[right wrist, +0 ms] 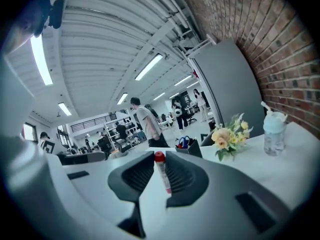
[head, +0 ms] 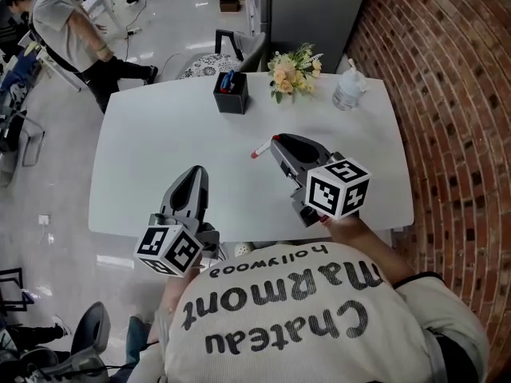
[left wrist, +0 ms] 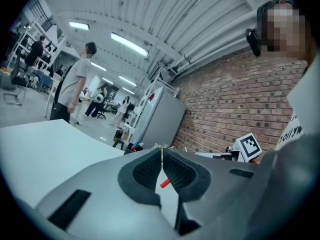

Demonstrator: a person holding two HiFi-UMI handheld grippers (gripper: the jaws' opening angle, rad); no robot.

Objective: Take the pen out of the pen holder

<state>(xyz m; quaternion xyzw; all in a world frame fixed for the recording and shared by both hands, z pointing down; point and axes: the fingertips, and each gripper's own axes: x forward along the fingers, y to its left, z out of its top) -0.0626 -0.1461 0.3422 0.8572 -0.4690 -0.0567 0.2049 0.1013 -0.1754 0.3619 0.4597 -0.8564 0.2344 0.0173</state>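
The pen is out of the pen holder and clamped in the right hand-held gripper over the middle of the desk. Its red cap end sticks out past the jaw tips toward the person's left. In the head view the long axis runs roughly sideways across the desk, slightly slanted toward the near edge. In the right gripper view the pale barrel stands upright between the ribbed pads, red cap on top. Most of the barrel is hidden inside the jaws in the head view, and it is unclear whether the cap touches the desk. The left hand-held gripper sits near the front edge of the desk, well apart from the pen. Its jaws are clenched tip to tip on nothing; the red cap shows only far off through the slot behind the tips. The holder stands near the far edge and has blue-handled items in it that are too small to tell apart. Flowers stand just right of it, then a clear bottle. The desk surface between the holder and the grippers is bare. A brick wall runs close along the right side, a chair sits behind the far edge, and a person stands on the floor at far left.
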